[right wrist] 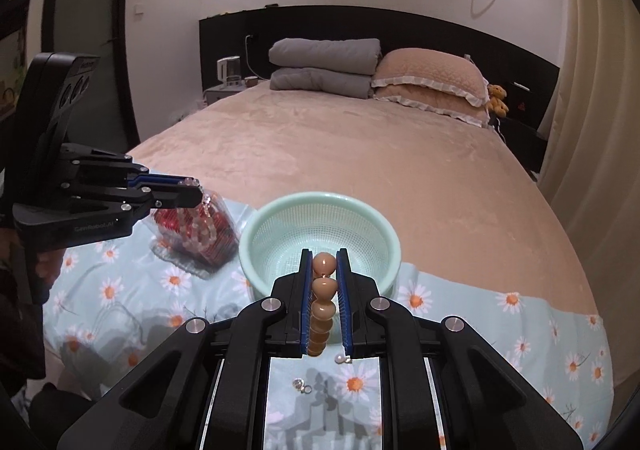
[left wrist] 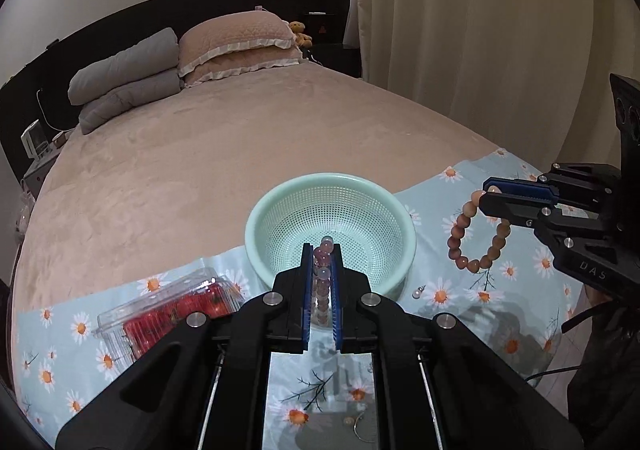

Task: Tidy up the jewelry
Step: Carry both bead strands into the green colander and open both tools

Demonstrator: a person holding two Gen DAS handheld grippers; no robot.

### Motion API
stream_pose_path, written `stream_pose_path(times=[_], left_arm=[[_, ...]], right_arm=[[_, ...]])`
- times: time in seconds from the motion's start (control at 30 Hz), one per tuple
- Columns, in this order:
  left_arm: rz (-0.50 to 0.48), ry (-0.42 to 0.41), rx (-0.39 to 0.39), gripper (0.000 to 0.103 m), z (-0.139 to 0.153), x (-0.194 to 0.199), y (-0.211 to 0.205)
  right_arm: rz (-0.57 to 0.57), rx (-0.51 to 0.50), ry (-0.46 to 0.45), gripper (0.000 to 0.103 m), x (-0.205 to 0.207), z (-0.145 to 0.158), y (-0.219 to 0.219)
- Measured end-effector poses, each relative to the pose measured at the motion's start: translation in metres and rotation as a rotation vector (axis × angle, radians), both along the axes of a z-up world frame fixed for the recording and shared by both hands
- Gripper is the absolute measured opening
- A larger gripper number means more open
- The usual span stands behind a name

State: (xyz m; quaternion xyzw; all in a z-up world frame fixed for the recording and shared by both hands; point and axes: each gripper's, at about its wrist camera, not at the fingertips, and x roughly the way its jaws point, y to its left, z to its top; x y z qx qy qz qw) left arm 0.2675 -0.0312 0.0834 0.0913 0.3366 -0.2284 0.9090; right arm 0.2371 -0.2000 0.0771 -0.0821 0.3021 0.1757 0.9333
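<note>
While both bracelets hang clamped, pink beads (left wrist: 322,262) in my left gripper (left wrist: 321,250) and tan beads (right wrist: 323,290) in my right gripper (right wrist: 324,256), I should centre each over the basket (left wrist: 280,205) before releasing, low.

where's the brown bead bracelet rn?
Brown bead bracelet hangs pinched in the right gripper, off the floral cloth, just right of the mint basket in the left wrist view.
</note>
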Motion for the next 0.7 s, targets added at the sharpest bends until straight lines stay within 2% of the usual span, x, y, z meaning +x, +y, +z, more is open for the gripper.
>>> stream_pose_path(times=[0.17,0.37,0.5,0.7], left_arm=[[0.0,0.022,0.009,0.008,-0.016,0.031,-0.011],[-0.014,0.099,0.015,0.008,-0.059,0.06,-0.022],[-0.021,0.147,0.019,0.008,-0.085,0.069,-0.025],[-0.027,0.172,0.023,0.008,-0.104,0.068,-0.024]], right_arm=[[0.018,-0.015,0.041,0.011,0.028,-0.019,0.004],[0.01,0.005,0.11,0.011,0.059,-0.059,0.001],[-0.008,0.026,0.155,0.011,0.074,-0.085,-0.002],[-0.017,0.053,0.193,0.011,0.082,-0.105,-0.004]])
